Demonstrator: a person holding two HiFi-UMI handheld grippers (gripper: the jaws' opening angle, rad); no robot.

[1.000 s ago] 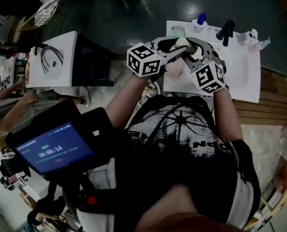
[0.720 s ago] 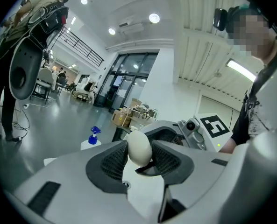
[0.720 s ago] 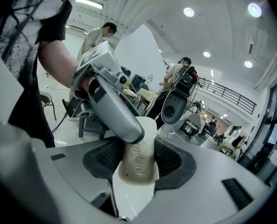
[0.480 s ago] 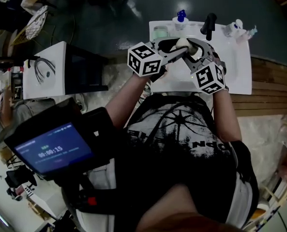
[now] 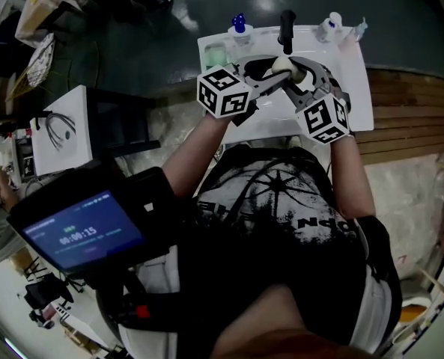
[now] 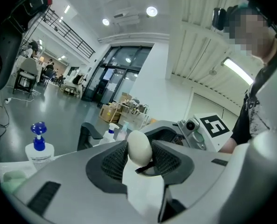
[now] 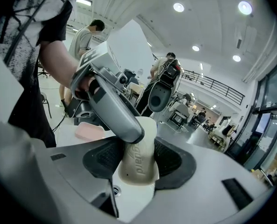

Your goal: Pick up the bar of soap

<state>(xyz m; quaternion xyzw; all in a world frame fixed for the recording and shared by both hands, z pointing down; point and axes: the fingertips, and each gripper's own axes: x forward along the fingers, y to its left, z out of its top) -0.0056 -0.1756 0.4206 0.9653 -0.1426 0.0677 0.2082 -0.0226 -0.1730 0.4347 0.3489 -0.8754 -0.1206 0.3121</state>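
A pale cream bar of soap (image 5: 283,67) hangs above the white sink (image 5: 356,88), gripped from both sides. My left gripper (image 5: 276,78) comes in from the left and my right gripper (image 5: 293,79) from the right, fingertips meeting at the bar. In the left gripper view the soap (image 6: 139,147) shows end-on, pressed between both ribbed pads of the left gripper (image 6: 140,157). In the right gripper view the soap (image 7: 139,164), with embossed lettering, sits squeezed in the right gripper (image 7: 138,161). The left gripper's grey finger (image 7: 112,108) lies across its top.
A black tap (image 5: 287,27), a blue-capped pump bottle (image 5: 239,27), a green dish (image 5: 215,54) and a spray bottle (image 5: 334,27) line the sink's far rim. A pink bar (image 7: 89,132) lies on the sink ledge. Wooden planks run to the right; another white basin (image 5: 57,133) stands left.
Both grippers keep the same hold on the soap. The sink and floor have slid leftward in the head view as the camera turned.
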